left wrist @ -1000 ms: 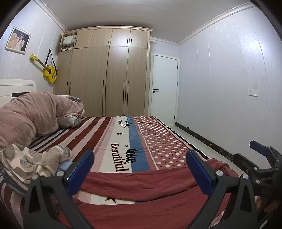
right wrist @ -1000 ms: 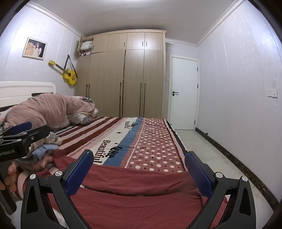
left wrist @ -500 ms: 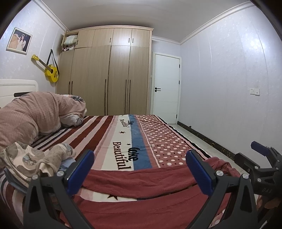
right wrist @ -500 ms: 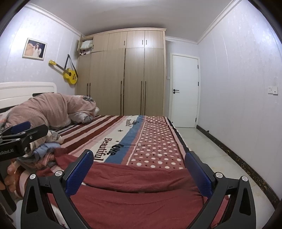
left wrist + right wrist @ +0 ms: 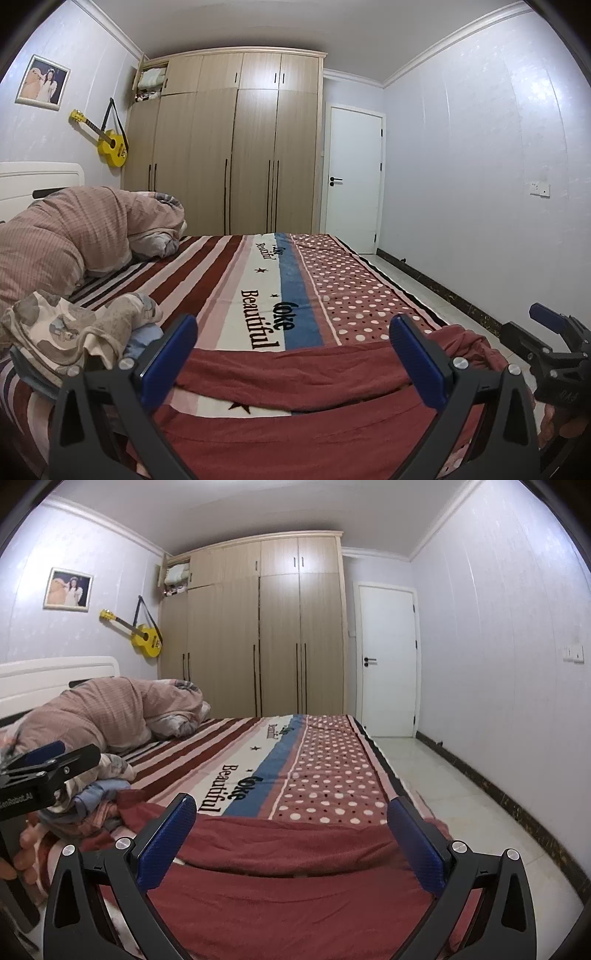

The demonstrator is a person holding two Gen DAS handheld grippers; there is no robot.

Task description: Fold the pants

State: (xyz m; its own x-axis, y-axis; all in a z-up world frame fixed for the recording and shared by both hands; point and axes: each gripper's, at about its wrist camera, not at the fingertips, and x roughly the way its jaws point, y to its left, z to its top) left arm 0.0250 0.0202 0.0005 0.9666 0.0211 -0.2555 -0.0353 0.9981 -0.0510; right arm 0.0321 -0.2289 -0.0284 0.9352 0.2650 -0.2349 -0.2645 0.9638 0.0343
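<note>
Right tool (image 5: pixel 291 840) gapes wide above red pants (image 5: pixel 288 897) on bed (image 5: pixel 325 768).

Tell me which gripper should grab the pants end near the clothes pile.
Left, probably. The clothes pile lies just beside the open left gripper, and the red pants run under its fingers. The open right gripper sits toward the bed's floor-side edge.

left hand-held gripper (image 5: pixel 293 363): tilts up slightly, wardrobe (image 5: pixel 236 147) sits lower
right hand-held gripper (image 5: pixel 291 843): likewise, pants (image 5: pixel 288 886) recede
</note>
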